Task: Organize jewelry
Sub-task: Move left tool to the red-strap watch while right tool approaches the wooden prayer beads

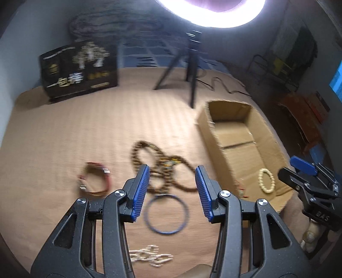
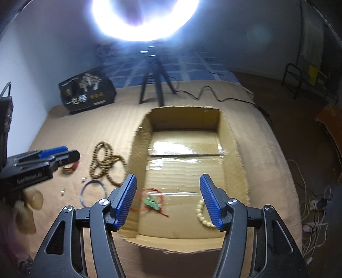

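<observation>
— Right, left gripper (image 1: 172, 190) is spread wide, blue ribbed pads apart, nothing between them, hovering over the tan bedspread (image 1: 64, 132).

— What's under it?

— A thin blue ring bangle (image 1: 166, 213) lies flat on the cloth, showing in the gap between the fingers. Just beyond it, a long strand of brown wooden beads (image 1: 158, 166) sits in tangled loops. Off to the left, a red-and-tan strap bracelet with metal clasps (image 1: 95, 181), apart from the beads. Near the bottom edge, a small pale chain (image 1: 149, 256), blurred.

— And the right side?

— Right gripper (image 2: 168, 201) is also released, empty, hanging over the open brown cardboard box (image 2: 239, 149). Inside the box, a cream bead bracelet (image 2: 203, 216) lies near the front right corner, partly hidden behind the right finger. Beside it, toward the left wall, a green ornament on red cord (image 2: 152, 202).

— Anything behind?

— A black printed carton with gold lettering (image 1: 79, 70) at the far left, a black tripod (image 2: 149, 81) carrying a glaring white ring light (image 2: 145, 19).
</observation>
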Demonstrator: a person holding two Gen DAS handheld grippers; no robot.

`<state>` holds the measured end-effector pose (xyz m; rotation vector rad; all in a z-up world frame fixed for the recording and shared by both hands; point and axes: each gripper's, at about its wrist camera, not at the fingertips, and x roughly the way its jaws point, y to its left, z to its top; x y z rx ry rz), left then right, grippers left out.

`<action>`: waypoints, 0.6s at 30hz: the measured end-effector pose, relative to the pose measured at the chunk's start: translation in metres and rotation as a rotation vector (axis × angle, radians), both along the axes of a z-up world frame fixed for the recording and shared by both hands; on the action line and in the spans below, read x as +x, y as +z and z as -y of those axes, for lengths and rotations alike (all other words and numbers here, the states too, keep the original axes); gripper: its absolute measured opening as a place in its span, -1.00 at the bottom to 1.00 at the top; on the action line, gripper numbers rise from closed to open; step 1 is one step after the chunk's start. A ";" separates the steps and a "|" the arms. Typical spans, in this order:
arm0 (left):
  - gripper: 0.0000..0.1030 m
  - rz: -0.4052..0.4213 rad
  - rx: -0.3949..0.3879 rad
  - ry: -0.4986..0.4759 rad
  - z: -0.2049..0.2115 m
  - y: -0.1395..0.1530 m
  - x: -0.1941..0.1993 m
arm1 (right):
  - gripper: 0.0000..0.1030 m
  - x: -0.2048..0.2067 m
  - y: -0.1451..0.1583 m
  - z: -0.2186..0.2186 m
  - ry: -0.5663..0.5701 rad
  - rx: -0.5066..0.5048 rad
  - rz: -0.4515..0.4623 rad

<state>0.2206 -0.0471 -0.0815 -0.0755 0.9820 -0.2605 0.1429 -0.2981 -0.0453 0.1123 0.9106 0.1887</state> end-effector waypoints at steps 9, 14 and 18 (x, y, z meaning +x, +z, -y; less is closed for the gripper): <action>-0.12 -0.031 0.005 0.106 -0.065 -0.009 0.011 | 0.18 0.017 0.004 -0.045 0.097 0.049 -0.029; -0.12 -0.078 -0.009 0.147 -0.092 -0.023 0.017 | 0.18 0.032 0.000 -0.070 0.138 0.083 -0.077; -0.12 -0.117 -0.020 0.169 -0.104 -0.036 0.021 | 0.18 0.048 -0.007 -0.089 0.151 0.128 -0.127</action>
